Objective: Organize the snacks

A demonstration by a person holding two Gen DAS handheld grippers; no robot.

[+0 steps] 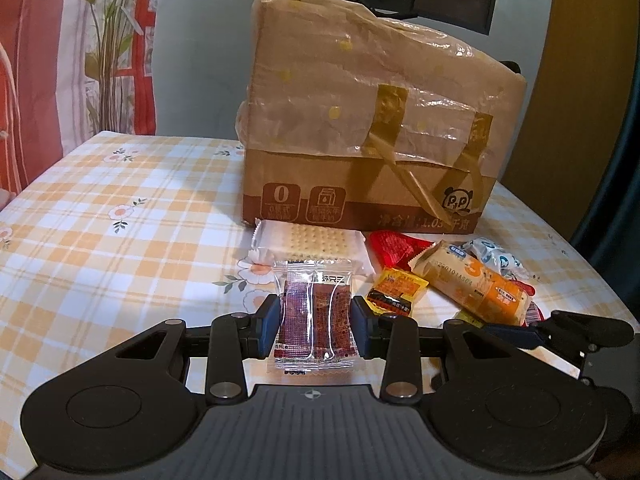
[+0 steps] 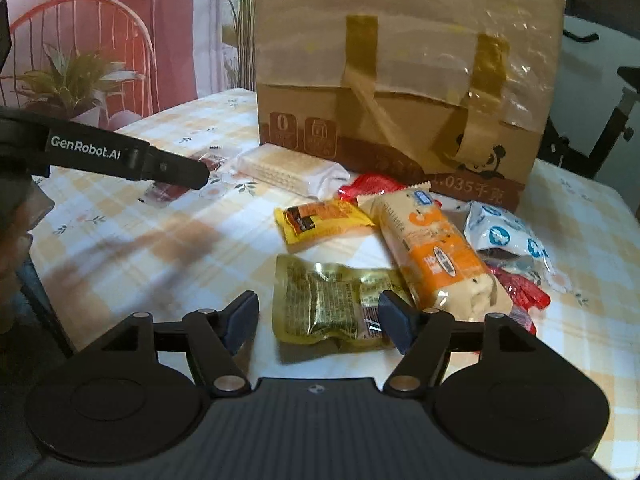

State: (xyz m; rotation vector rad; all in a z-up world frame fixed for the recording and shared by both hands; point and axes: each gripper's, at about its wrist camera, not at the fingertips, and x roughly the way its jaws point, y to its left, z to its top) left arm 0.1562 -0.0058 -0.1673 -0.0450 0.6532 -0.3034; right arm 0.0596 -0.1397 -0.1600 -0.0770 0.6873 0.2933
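Currently held: a small clear sachet (image 1: 313,316) with two dark red bars inside, clamped between the pads of the left gripper (image 1: 314,326), lifted above the table (image 1: 120,208).
Sachet axis: long axis runs straight away from the left wrist camera, printed end pointing far toward the cardboard box (image 1: 372,120); the pads press on its two long edges.
Risk, left: the wrapper is thin and slick, and it bulges between the pads, so it could buckle and slide out if the hand tilts or swings quickly.
Right gripper (image 2: 320,320): jaws apart, nothing clamped; they straddle a yellow vacuum pack (image 2: 328,304) lying flat on the table, the right pad at its right edge, the left pad standing clear of it.
Yellow pack axis: long side runs left to right, across the line of the jaws.
Risk, right: closing here would likely squeeze it along its long side, crumpling it; the right pad also sits close to the orange bread roll (image 2: 432,248), which could get nudged or pinched too.
Loose pile: a cracker packet (image 2: 288,168), a yellow-and-black bar (image 2: 320,220), red wrappers (image 2: 372,186) and a blue-and-white pouch (image 2: 508,236) crowd the near side of the box.
Risk, box: I cannot tell whether its taped top is open for snacks to go in.
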